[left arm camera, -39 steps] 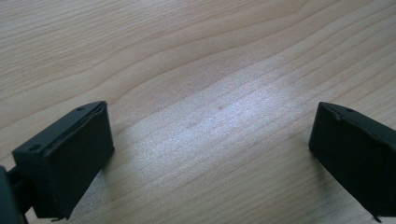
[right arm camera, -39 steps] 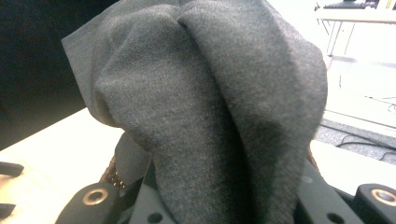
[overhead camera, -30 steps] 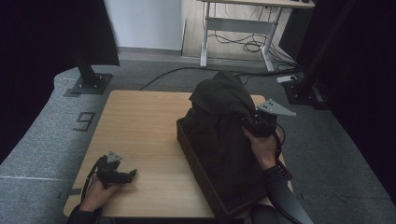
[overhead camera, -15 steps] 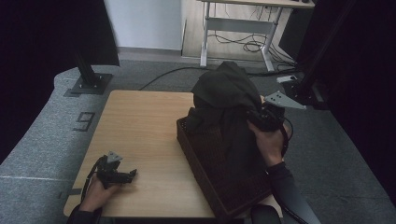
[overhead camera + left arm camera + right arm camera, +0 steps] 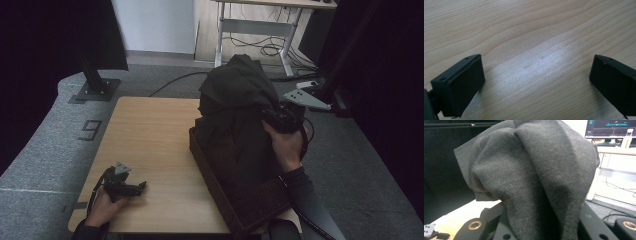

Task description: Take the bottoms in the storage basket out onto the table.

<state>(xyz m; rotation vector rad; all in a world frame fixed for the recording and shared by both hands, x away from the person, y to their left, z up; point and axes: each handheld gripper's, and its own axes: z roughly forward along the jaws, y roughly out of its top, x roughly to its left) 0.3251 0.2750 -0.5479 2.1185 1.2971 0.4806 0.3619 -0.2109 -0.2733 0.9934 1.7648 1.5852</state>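
Cloth fills my right gripper view: a dark grey garment (image 5: 534, 177) bunched between that gripper's jaws, which I hold clamped on it. From the high view I see more: the right gripper (image 5: 280, 119) has the garment (image 5: 237, 105) raised as a tall peaked bundle, long axis upright, its lower folds trailing down into the dark woven basket (image 5: 220, 185) at the table's right side. My left gripper (image 5: 125, 187) rests near the table's (image 5: 145, 130) front left corner, jaws spread wide over bare wood with nothing between them. Wide free tabletop lies left of the basket.
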